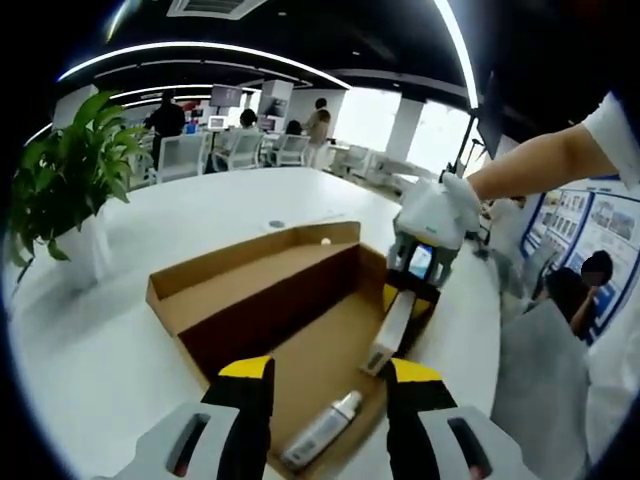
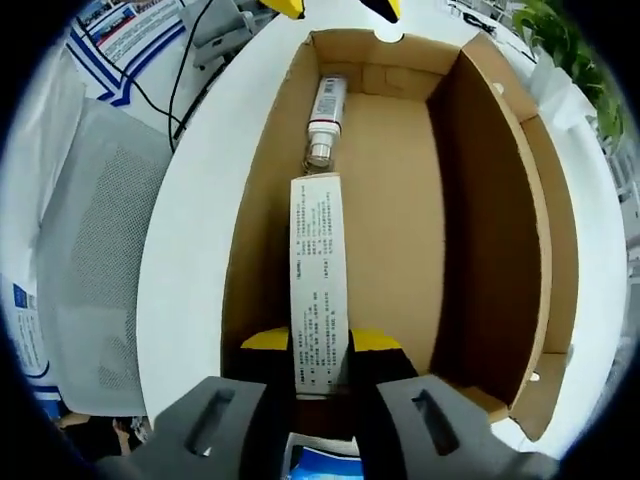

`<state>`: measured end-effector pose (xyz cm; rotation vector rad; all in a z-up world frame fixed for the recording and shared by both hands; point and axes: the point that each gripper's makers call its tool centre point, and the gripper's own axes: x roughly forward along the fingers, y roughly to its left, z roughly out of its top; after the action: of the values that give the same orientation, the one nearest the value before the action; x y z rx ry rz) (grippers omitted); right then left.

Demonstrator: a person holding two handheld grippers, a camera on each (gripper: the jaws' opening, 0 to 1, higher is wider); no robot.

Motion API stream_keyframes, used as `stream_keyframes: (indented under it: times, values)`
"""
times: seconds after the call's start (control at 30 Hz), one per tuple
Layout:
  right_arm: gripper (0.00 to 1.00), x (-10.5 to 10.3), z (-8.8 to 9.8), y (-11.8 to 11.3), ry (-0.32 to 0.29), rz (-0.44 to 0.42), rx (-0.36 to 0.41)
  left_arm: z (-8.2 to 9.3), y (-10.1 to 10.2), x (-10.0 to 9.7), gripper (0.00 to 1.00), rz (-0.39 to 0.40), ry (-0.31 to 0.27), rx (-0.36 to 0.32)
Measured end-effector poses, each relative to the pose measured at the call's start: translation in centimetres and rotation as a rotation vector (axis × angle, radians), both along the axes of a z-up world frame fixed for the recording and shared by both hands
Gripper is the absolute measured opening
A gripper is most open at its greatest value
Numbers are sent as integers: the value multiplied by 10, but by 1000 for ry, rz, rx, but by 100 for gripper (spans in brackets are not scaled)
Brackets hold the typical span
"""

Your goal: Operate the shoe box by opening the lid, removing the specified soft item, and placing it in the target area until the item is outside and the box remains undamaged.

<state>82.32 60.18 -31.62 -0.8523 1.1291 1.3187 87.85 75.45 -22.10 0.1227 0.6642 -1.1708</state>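
**Inside the open box: carton gripped at one end**

On the white table [image 1: 120, 350] sits the shoe box [image 1: 200, 290], lid folded back. The left gripper view adds a potted plant [image 1: 60, 190] and the left gripper [image 1: 328, 375] spread wide, holding nothing. The right gripper [image 2: 320, 345] clamps a long printed carton [image 2: 318, 270], lengthwise along the box, perhaps touching a small bottle [image 2: 325, 120].
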Motion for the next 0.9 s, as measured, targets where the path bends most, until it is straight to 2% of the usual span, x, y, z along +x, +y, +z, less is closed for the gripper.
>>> stream_keyframes:
  times: [0.17,0.47,0.8,0.9]
  values:
    - [17,3,10,1,-34,40,6,4,-1,-4,45,5,-7,5]
    - [17,14,42,0,-74,26,45,16,-7,-9,46,16,-27,-1]
    - [17,8,71,-10,-102,18,78,29,-20,-19,46,16,-45,5]
    - [17,5,86,-12,-116,14,97,34,-25,-19,46,17,-53,11]
